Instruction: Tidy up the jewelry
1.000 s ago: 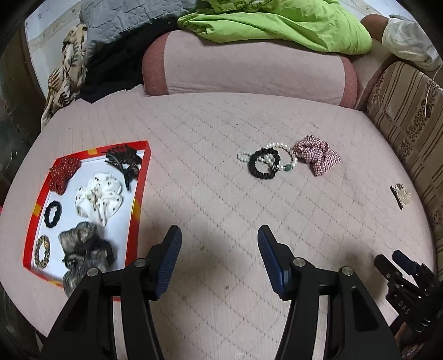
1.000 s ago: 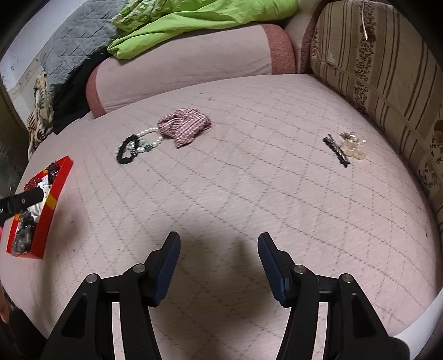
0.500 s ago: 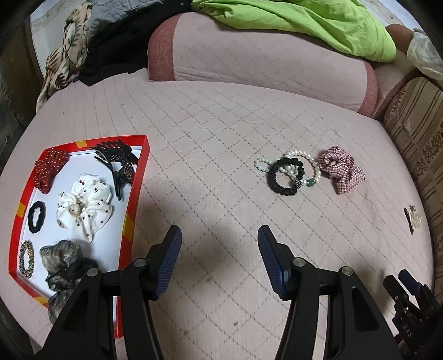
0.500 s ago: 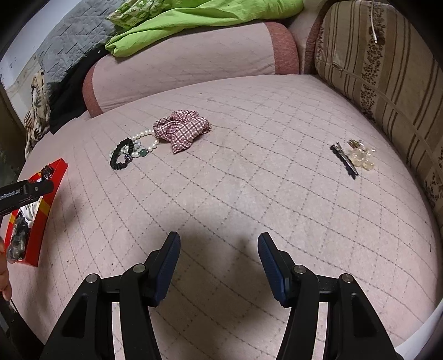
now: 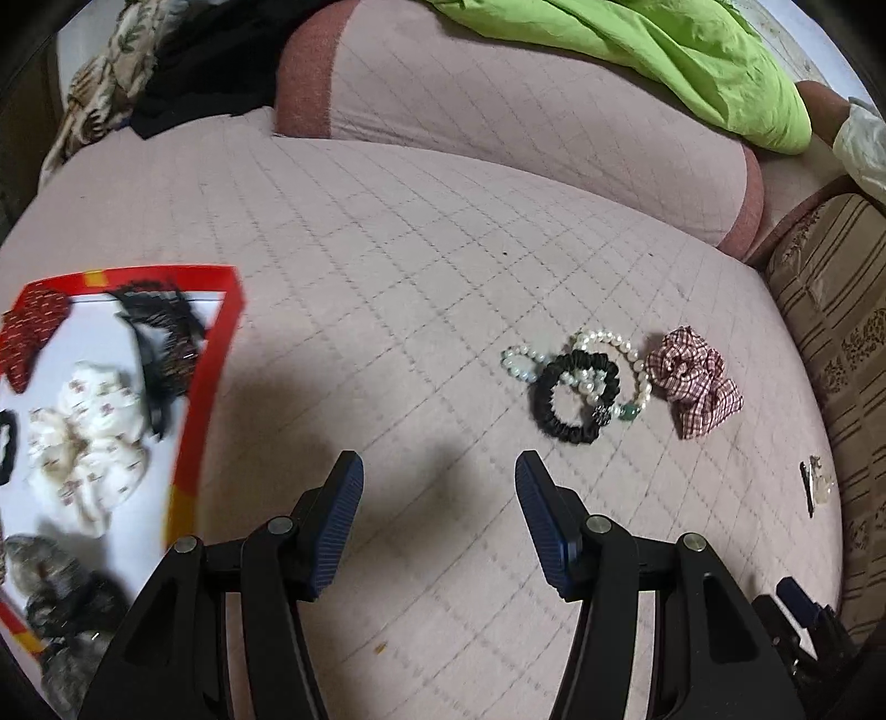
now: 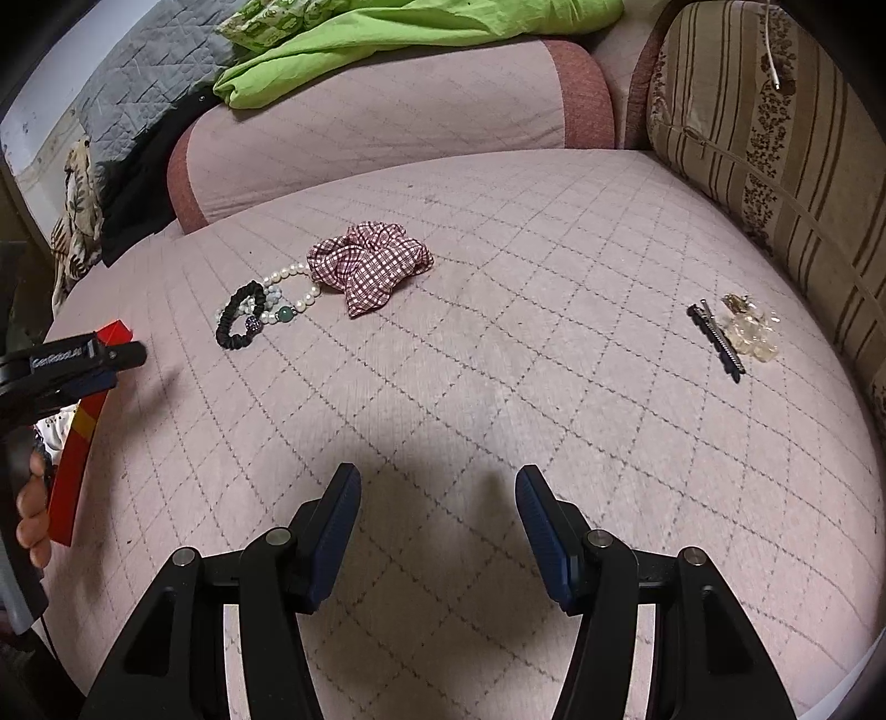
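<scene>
Both jaws gape, holding nothing. Left gripper (image 5: 437, 487) should probably pinch the black scrunchie (image 5: 573, 396) alone (pearls (image 5: 609, 340) overlap it).

A green blanket (image 6: 387, 50) lies on the pink bolster (image 6: 387, 122), beside a striped cushion (image 6: 775, 138).

Bare quilted cushion (image 6: 498, 387) lies open ahead of both grippers, with nothing between the jaws of either. On the left, the red-rimmed tray (image 5: 205, 382) walls off that side. Ahead, 1 cluster blocks a straight pass: black hair tie (image 5: 573, 401), pearl bracelet (image 5: 620, 354) and checked scrunchie (image 5: 692, 382), all touching. A hair clip (image 6: 717, 340) sits well apart near the striped cushion (image 6: 775, 138).
</scene>
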